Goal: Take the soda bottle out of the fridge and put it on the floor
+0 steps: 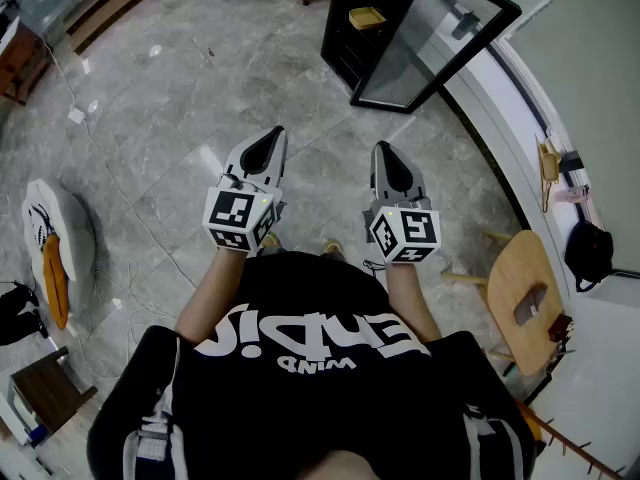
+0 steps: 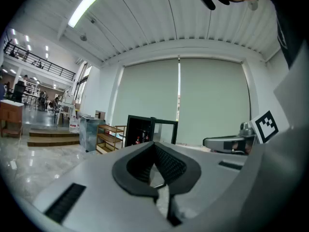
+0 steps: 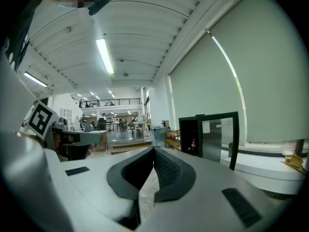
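Observation:
The small black fridge (image 1: 365,23) stands on the floor ahead with its glass door (image 1: 440,38) swung open to the right. A dark soda bottle with red on it (image 3: 193,144) stands inside; in the left gripper view two such bottles (image 2: 138,139) show in the fridge (image 2: 140,132). My left gripper (image 1: 272,136) and right gripper (image 1: 385,150) are held level side by side in front of the person's chest, well short of the fridge. Both are shut with nothing between the jaws. The left gripper's (image 2: 154,146) and the right gripper's (image 3: 154,150) tips meet.
A wooden chair (image 1: 525,293) stands close on the right beside a white ledge (image 1: 520,78) along the wall. A wooden shelf rack (image 2: 108,137) stands left of the fridge. A white object (image 1: 55,243) and cables (image 1: 110,168) lie on the grey stone floor at left.

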### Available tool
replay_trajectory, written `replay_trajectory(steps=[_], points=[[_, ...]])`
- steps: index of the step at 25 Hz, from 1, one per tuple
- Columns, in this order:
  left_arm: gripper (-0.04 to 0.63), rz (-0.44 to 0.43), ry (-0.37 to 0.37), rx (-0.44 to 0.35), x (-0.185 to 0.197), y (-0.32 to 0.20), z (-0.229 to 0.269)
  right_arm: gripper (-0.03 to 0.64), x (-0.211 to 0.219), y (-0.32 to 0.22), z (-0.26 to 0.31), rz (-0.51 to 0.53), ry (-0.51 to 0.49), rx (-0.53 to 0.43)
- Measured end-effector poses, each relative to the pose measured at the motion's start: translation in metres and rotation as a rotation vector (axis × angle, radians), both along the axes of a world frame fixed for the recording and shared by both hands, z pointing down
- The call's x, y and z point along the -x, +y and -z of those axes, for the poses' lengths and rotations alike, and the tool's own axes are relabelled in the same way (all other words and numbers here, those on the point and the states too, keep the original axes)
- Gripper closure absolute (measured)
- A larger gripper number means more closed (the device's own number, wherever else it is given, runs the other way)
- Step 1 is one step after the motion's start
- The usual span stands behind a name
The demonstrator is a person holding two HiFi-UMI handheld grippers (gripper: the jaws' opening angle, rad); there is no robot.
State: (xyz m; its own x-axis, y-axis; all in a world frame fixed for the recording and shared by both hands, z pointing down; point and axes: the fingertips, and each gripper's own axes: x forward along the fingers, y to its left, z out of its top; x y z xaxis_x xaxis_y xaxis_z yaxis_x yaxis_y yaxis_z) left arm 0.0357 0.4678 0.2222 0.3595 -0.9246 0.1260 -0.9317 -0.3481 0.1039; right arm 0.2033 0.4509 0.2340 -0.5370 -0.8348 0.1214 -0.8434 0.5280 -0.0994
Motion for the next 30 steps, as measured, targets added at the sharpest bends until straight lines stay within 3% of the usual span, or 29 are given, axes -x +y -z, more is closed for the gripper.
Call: replay_trajectory(steps=[11,21,30], points=[[0.589,-0.034,-0.01,0.007,0.024,-0.005,-0.005,0.594,0.023,0.0,-0.006,-0.018,-0.031,0.007],[0.589,-0.165,-0.024,0.002,0.044,-0.019,-0.02,0.594,0.051,0.008,-0.028,-0.105,-0.047,0.008],[0.589,-0.219,-0.017,0.016,0.039,-0.071,-0.033,0.594,0.047,-0.039,-0.036,-0.168,-0.066,0.008]])
